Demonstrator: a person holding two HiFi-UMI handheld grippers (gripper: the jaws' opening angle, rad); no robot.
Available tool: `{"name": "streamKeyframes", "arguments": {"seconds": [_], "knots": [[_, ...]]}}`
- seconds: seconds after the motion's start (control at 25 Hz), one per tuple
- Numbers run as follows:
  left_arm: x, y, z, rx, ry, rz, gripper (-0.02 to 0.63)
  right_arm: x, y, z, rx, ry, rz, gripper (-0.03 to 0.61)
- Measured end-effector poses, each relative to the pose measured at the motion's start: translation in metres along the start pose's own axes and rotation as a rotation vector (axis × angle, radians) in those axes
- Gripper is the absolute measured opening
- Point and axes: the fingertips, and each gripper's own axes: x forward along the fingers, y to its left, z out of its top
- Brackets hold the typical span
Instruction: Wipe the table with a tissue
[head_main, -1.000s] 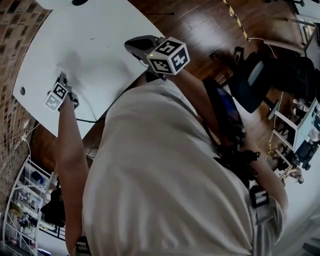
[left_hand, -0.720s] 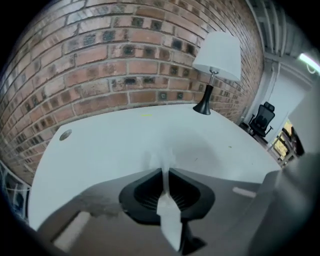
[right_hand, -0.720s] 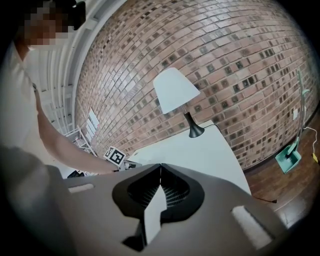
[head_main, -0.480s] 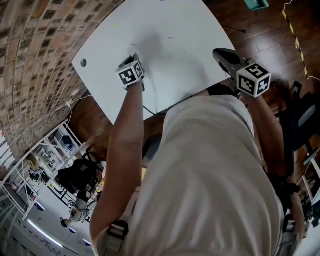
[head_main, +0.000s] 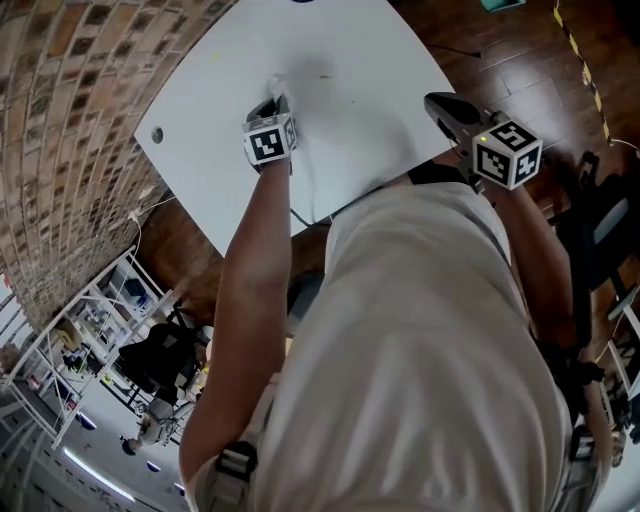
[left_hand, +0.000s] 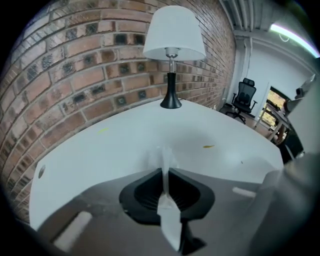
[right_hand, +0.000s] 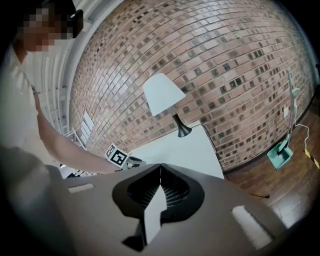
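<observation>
The left tongs (head_main: 273, 100), pinched shut on the tissue (head_main: 276, 82), hold it against the white table (head_main: 380, 70) partway in from the near edge, with bare top open on every side. Only the gripper views show a lamp (left_hand: 173, 50) at the far edge by the brick wall (left_hand: 75, 75). The left arm reaches out straight, tongs angled down. The right tongs (head_main: 445, 105), closed on nothing, hang at the table's right edge.
</observation>
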Motion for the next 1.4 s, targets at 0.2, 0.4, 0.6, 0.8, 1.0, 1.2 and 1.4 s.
{"name": "streamKeyframes", "arguments": {"seconds": [0.2, 0.4, 0.6, 0.8, 1.0, 1.2, 1.4], "knots": [[-0.010, 0.008, 0.002, -0.063, -0.074, -0.036, 0.034, 0.000, -0.004, 0.012, -0.005, -0.010, 0.009, 0.008], [-0.033, 0.080, -0.015, -0.216, -0.082, 0.203, 0.035, 0.000, -0.007, 0.017, 0.003, -0.017, 0.016, 0.008], [-0.031, 0.108, -0.038, -0.313, -0.033, 0.284, 0.037, -0.010, -0.014, 0.012, 0.031, -0.022, -0.005, 0.008], [-0.021, 0.078, -0.030, -0.195, -0.020, 0.209, 0.035, -0.019, -0.021, 0.008, 0.044, -0.029, -0.022, 0.008], [-0.017, 0.024, -0.021, -0.111, -0.041, 0.096, 0.035, -0.012, -0.013, 0.004, 0.010, -0.017, 0.008, 0.008], [-0.020, -0.017, -0.022, -0.066, -0.029, 0.017, 0.035, -0.001, -0.008, 0.005, 0.003, -0.014, 0.059, 0.008], [-0.022, -0.059, -0.018, -0.162, -0.049, -0.157, 0.035, -0.001, -0.016, 0.005, 0.024, -0.012, 0.093, 0.008]]}}
